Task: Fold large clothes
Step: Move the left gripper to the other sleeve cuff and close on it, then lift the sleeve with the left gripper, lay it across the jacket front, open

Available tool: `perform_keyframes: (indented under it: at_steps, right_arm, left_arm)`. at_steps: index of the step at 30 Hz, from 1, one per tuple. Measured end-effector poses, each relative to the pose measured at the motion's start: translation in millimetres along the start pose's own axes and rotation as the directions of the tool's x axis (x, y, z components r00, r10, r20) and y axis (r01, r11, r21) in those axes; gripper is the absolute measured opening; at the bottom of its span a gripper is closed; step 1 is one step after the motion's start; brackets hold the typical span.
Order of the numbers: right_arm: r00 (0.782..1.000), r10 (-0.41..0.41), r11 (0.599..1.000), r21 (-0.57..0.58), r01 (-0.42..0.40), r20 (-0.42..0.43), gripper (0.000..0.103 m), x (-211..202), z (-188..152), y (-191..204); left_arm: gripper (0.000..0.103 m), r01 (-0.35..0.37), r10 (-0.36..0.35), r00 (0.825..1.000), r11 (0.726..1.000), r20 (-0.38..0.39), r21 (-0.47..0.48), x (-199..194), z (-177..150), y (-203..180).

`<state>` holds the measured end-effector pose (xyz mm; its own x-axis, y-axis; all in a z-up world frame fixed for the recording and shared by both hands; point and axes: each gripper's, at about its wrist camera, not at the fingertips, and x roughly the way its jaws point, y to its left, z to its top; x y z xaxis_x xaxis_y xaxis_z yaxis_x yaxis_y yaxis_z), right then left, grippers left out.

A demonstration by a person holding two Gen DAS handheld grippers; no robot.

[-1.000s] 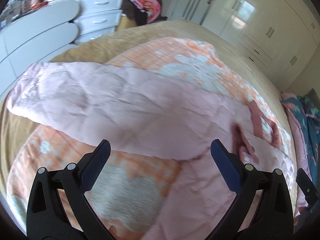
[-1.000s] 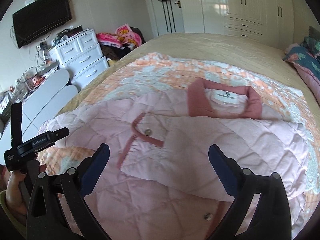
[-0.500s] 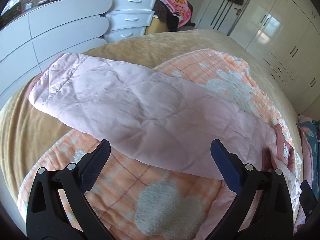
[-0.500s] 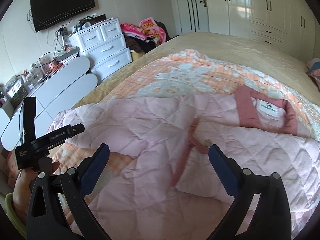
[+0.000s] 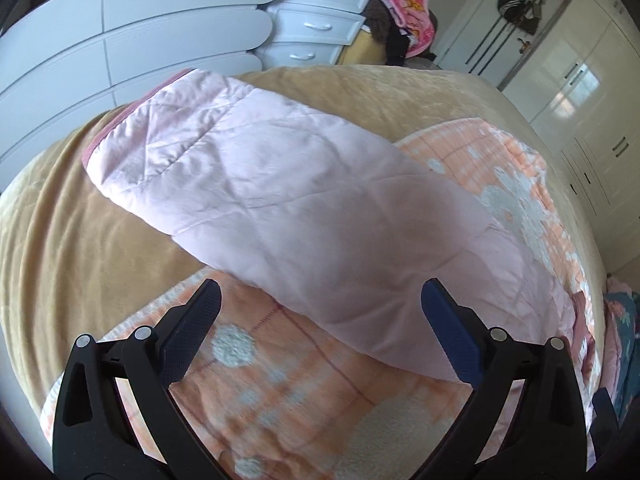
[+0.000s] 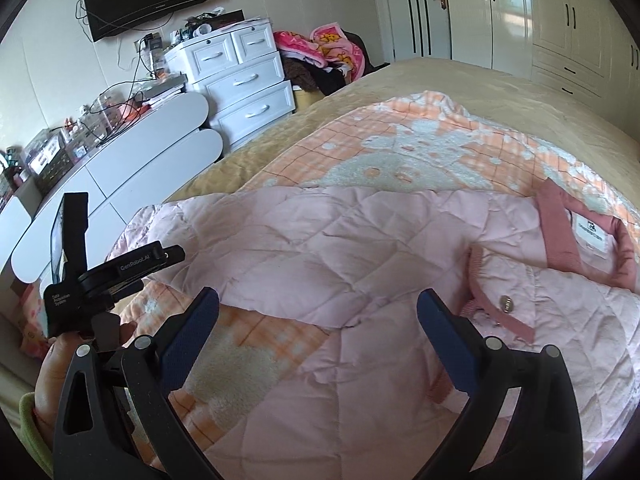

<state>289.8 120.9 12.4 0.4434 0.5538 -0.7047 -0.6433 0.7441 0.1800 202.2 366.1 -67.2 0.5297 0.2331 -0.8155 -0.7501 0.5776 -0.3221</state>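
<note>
Jacket: the pink quilted jacket [image 6: 360, 248] lies flat on the orange blanket [image 6: 420, 152] on the bed.
Sleeve: it [image 5: 260, 184] reaches the bed's tan edge near the white drawers [image 5: 120, 40].
Left claw [image 5: 318, 330]: spread wide, holding nothing.
Right claw [image 6: 318, 332]: spread wide, holding nothing.

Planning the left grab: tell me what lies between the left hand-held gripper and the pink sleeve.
In the left wrist view, only a strip of orange checked blanket lies between the open left hand-held gripper and the pink quilted sleeve.
</note>
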Motion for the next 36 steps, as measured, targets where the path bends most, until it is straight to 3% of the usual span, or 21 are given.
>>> perform_keyframes:
  at_steps: [5,15,16,20,23,27,36]
  right_arm:
    - [1.0,0.006,1.0,0.009,-0.006,-0.003,0.099,4,-3,0]
    - [1.0,-0.019,0.995,0.101,0.017,0.019,0.099,-16,-21,-33]
    - [0.999,-0.023,0.994,0.108,0.021,0.022,0.099,-20,-24,-37]
    - [0.998,-0.05,0.987,0.154,0.043,0.044,0.099,-41,-34,-58]
    - [0.995,-0.073,0.98,0.19,0.06,0.061,0.099,-57,-43,-73]
    - [0.989,-0.123,0.968,0.23,0.101,0.082,0.099,-80,-55,-93]
    - [0.969,-0.228,0.947,0.253,0.198,0.092,0.099,-131,-77,-117]
  left_arm:
    - [0.094,-0.011,0.01,1.0,0.996,-0.009,-0.088,15,12,24]
    - [0.092,0.087,-0.075,0.995,0.966,0.058,-0.245,30,30,60]
    - [0.088,0.091,-0.077,0.995,0.965,0.068,-0.248,29,30,61]
    - [0.038,0.111,-0.075,0.987,0.958,0.142,-0.266,14,33,72]
    - [0.021,0.124,-0.078,0.975,0.968,0.207,-0.218,-4,36,67]
    - [0.014,0.154,-0.112,0.961,0.976,0.254,-0.152,-28,38,49]
    - [0.01,0.256,-0.249,0.9,0.966,0.359,0.028,-111,34,-16]
